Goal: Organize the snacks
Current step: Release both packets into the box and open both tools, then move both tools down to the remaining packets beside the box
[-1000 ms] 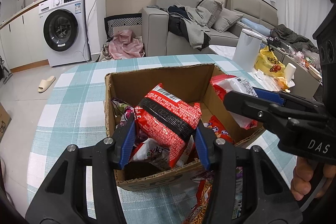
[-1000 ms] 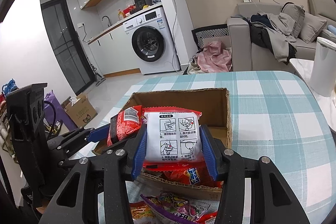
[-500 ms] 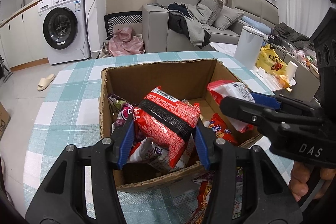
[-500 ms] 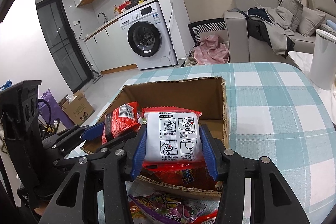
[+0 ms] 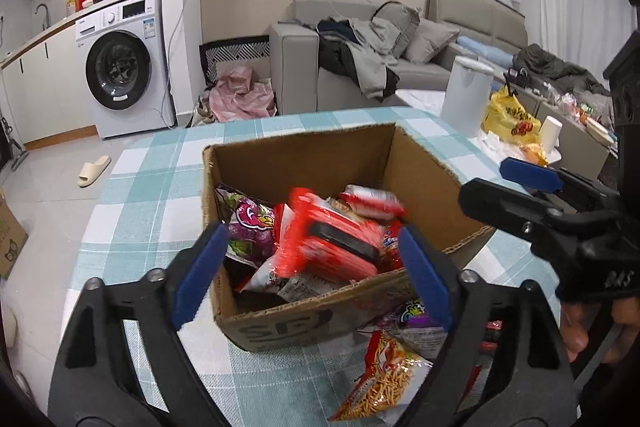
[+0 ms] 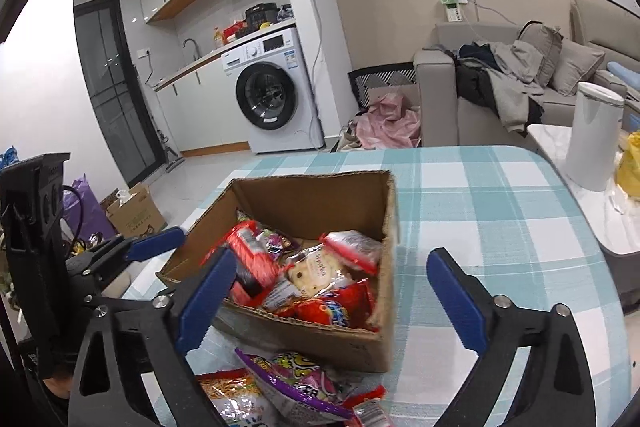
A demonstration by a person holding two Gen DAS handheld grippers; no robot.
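Observation:
An open cardboard box (image 5: 304, 155) (image 6: 316, 195) stands on the checked table and holds several snack packs. The red noodle pack with a black band (image 5: 332, 243) (image 6: 248, 255) lies blurred among them. The white-backed red pack (image 6: 352, 247) (image 5: 372, 199) lies in the box too. My left gripper (image 5: 316, 275) is open and empty, just over the box's near wall. My right gripper (image 6: 332, 301) is open and empty, above the box's near right corner. More snack packs (image 5: 384, 367) (image 6: 296, 383) lie on the table in front of the box.
The teal and white checked tablecloth (image 6: 500, 211) runs to the right of the box. A white cylinder bin (image 6: 592, 135) and a yellow bag (image 5: 508, 115) stand off the table's right edge. A sofa (image 5: 360, 67) and washing machine (image 5: 120, 67) stand behind.
Both grippers opened and let go of their packs. The red noodle pack and the white-backed pack dropped into the box. Both grippers drew back a little.

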